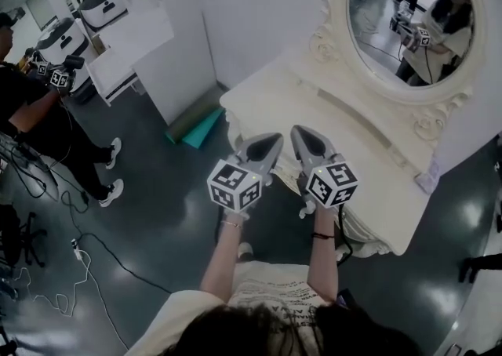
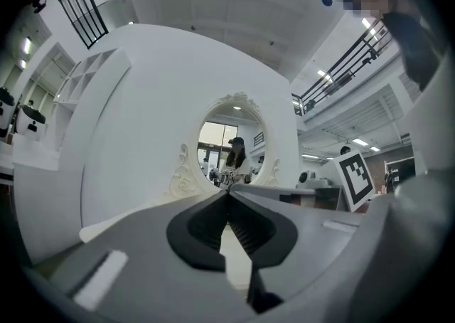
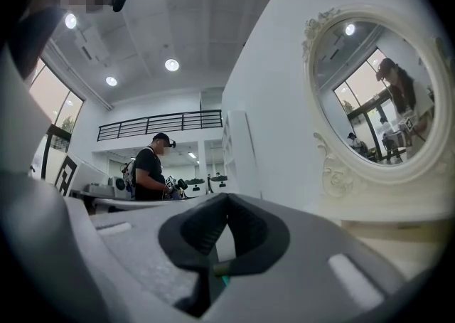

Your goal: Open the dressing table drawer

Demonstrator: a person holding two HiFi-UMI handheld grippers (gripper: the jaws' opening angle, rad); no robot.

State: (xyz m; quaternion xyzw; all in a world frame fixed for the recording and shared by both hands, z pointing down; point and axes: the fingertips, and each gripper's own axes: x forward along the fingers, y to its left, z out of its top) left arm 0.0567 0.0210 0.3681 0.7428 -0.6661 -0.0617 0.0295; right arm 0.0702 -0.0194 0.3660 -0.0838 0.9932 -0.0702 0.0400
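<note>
The white dressing table point(image 1: 329, 123) with its oval mirror point(image 1: 408, 17) stands right in front of me. Its drawer front is hidden under the tabletop's edge in the head view. My left gripper point(image 1: 275, 139) and right gripper point(image 1: 297, 131) hover side by side at the table's front edge, both pointing level at it. In the left gripper view the jaws meet at the left gripper's tips point(image 2: 229, 193), shut on nothing, with the mirror point(image 2: 231, 144) straight ahead. The right gripper point(image 3: 226, 198) is also shut and empty, with the mirror point(image 3: 377, 94) off to its right.
A person in black point(image 1: 39, 111) holding grippers stands at the left. Cables point(image 1: 86, 256) trail over the dark floor. A teal rolled mat point(image 1: 196, 125) lies by the table's left end, beside a white shelf unit point(image 1: 137, 41). A paper tag point(image 1: 429, 178) rests on the table's right end.
</note>
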